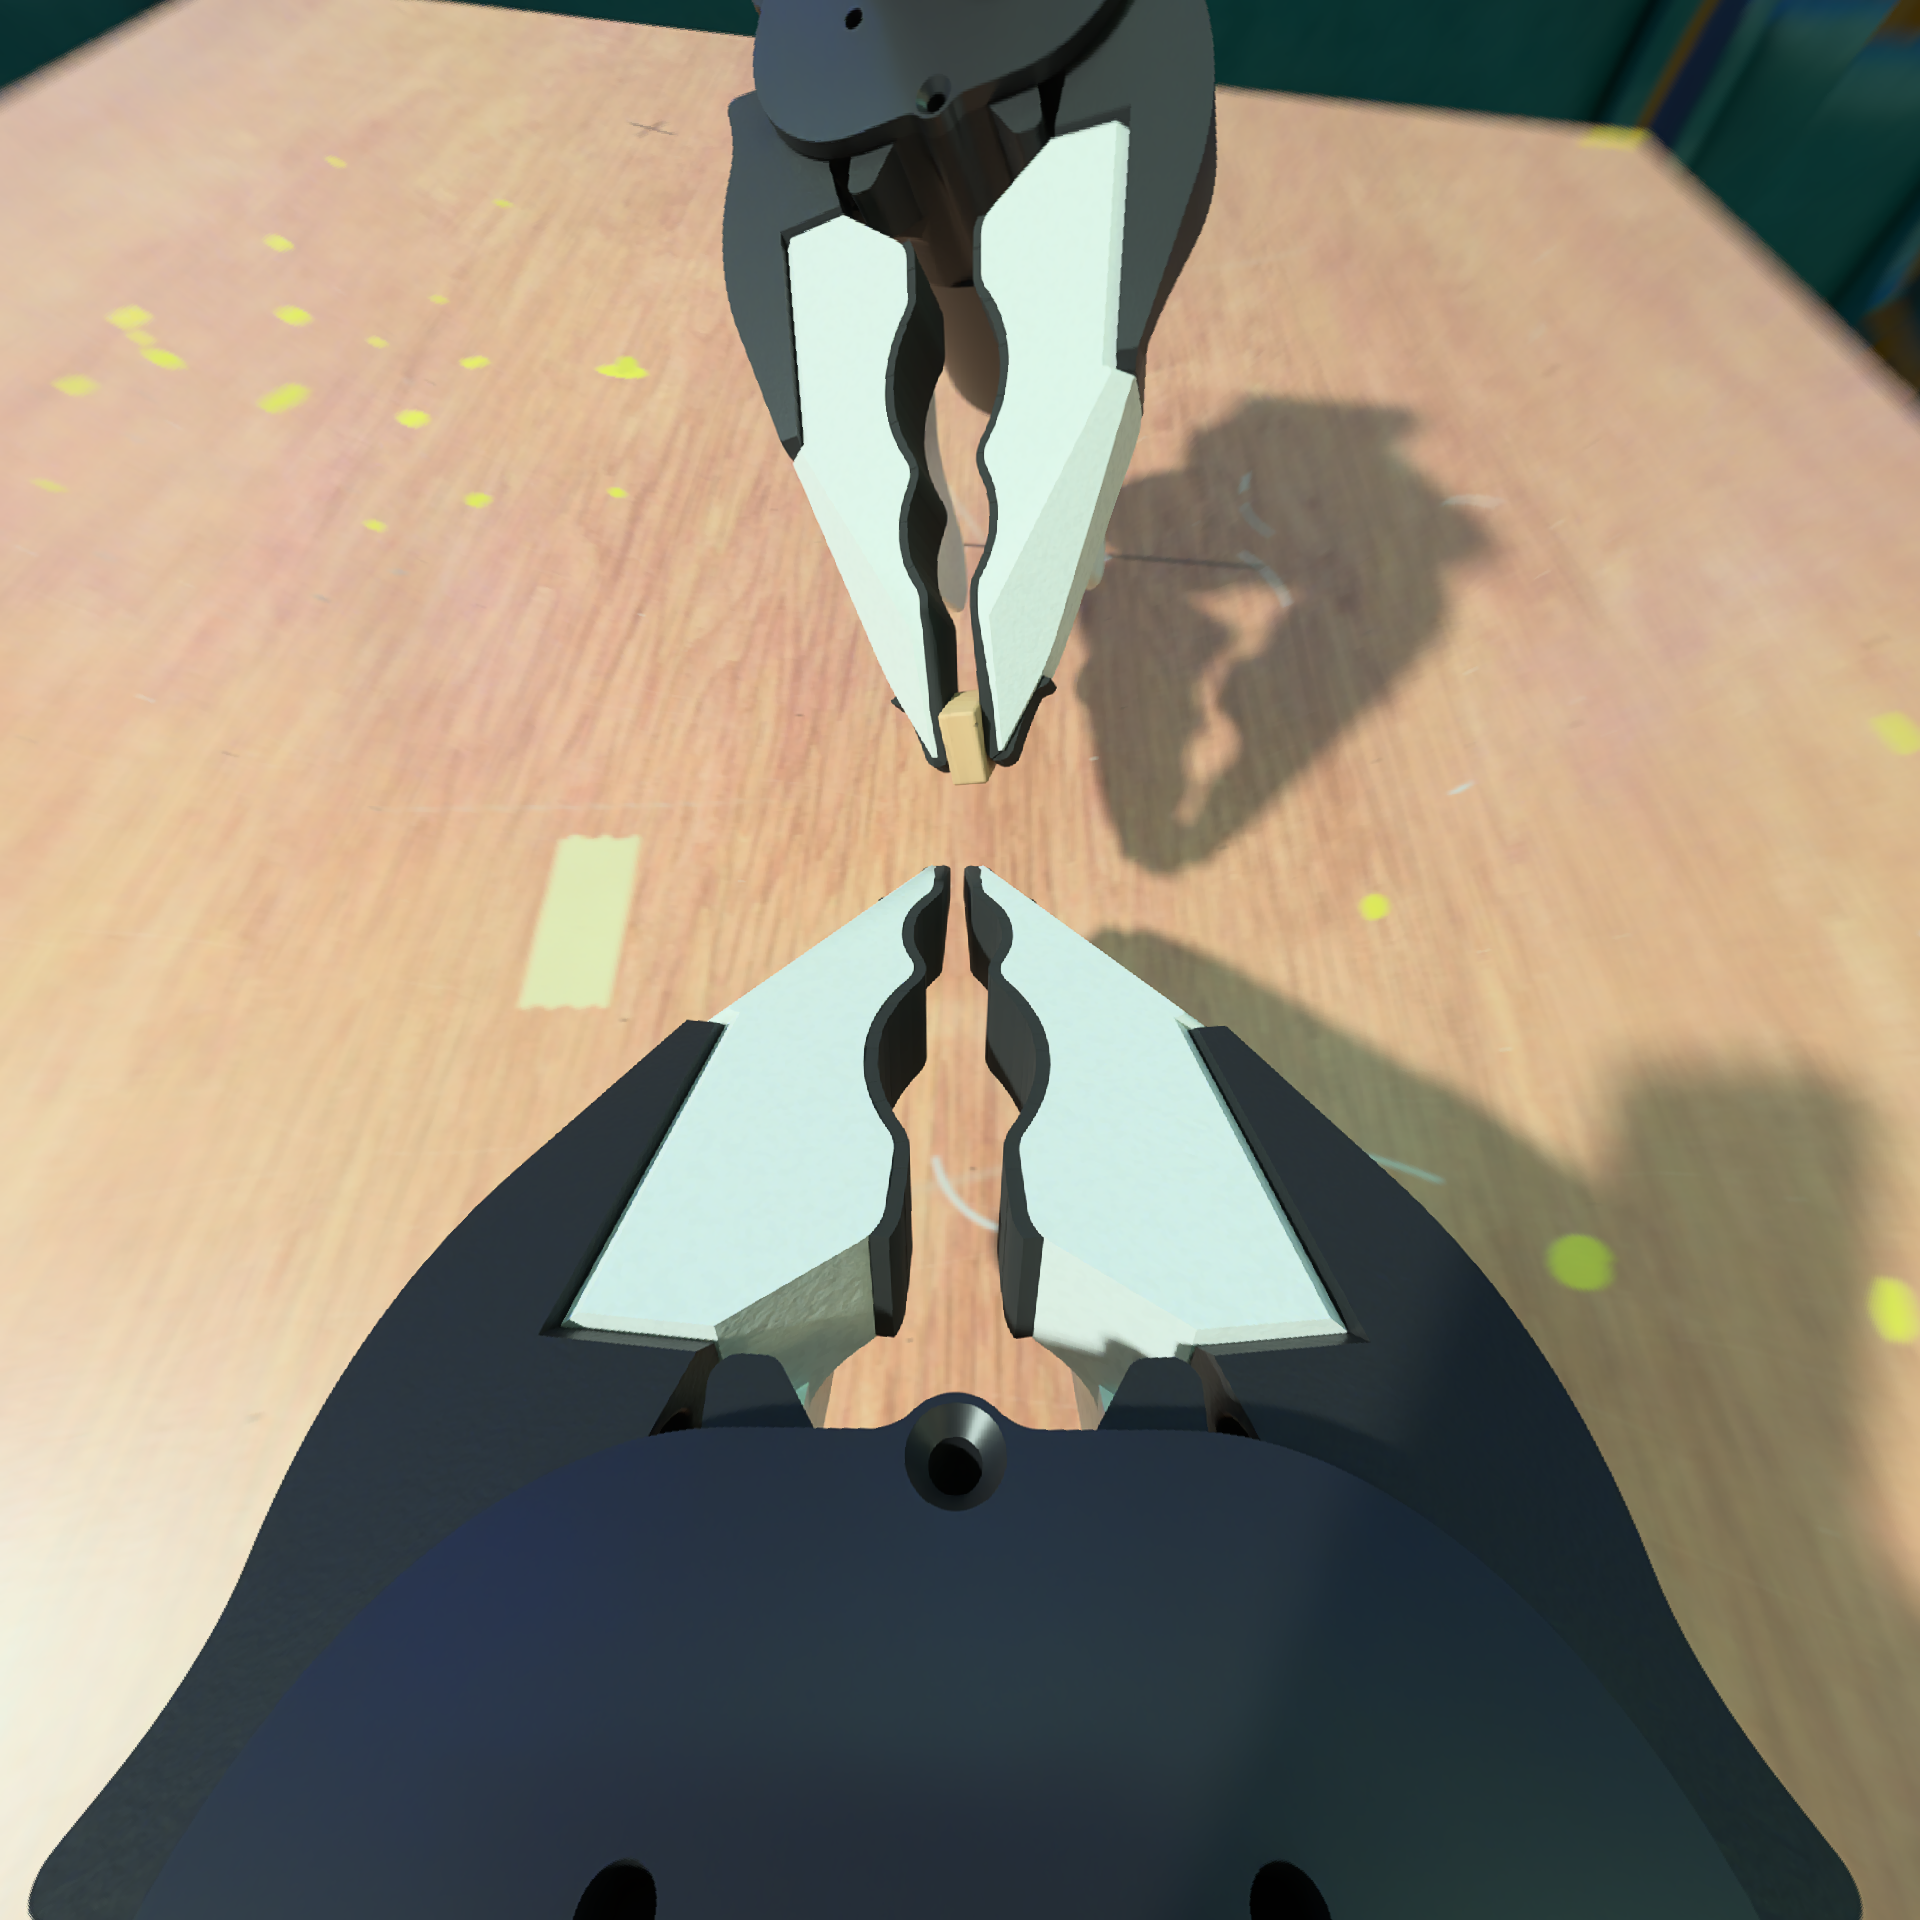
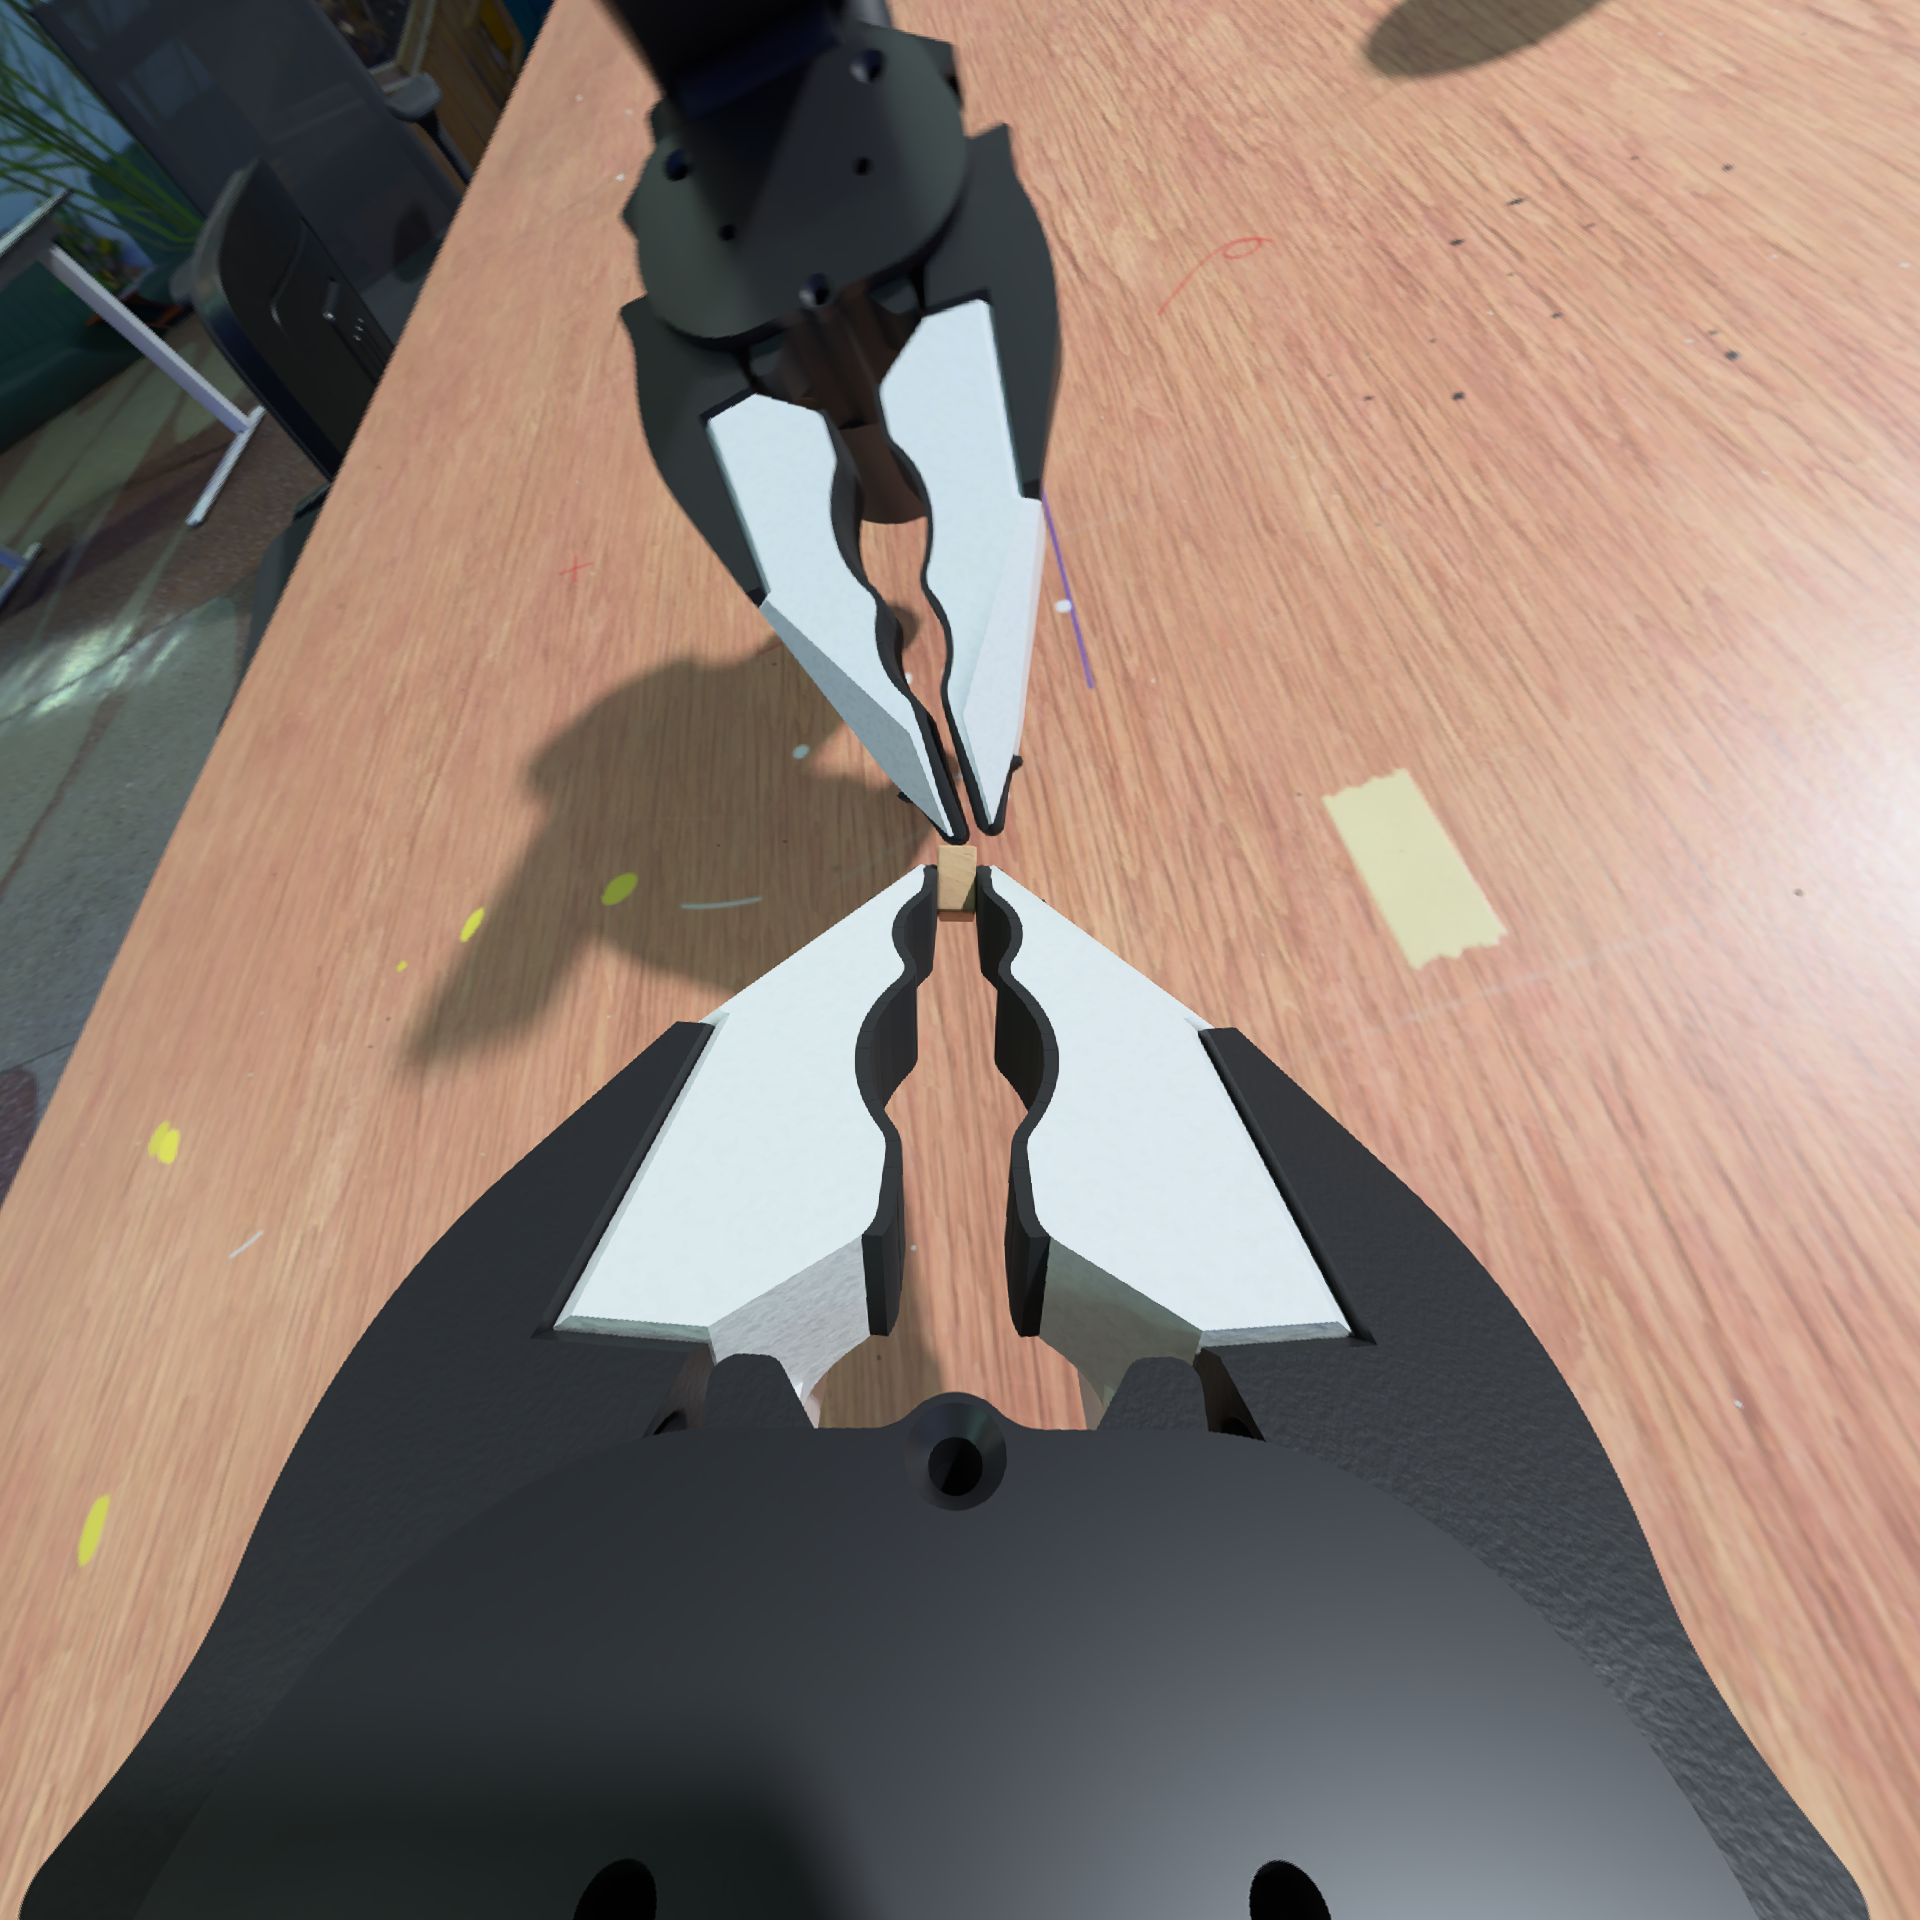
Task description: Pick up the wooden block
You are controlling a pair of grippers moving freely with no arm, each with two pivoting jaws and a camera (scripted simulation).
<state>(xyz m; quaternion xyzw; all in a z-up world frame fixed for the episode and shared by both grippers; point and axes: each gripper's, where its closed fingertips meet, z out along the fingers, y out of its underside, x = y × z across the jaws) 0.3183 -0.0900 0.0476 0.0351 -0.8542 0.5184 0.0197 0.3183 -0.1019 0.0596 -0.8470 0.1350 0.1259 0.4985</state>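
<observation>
The right gripper (image 2: 958, 881) is pinching the small wooden block (image 2: 957, 879) at its fingertips over the table (image 2: 1455, 520), so it should be lifting straight and steadily while the left gripper (image 1: 957, 871), nearly pressed together and empty, is hovering near.

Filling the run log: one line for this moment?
right tool: shut on wooden block | left tool: shut, empty, facing it | table

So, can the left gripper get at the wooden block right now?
Probably not cleanly: the right gripper is already shut on the wooden block, covering both its sides. The left gripper is shut and faces it just short, with only the block's near end exposed.
</observation>
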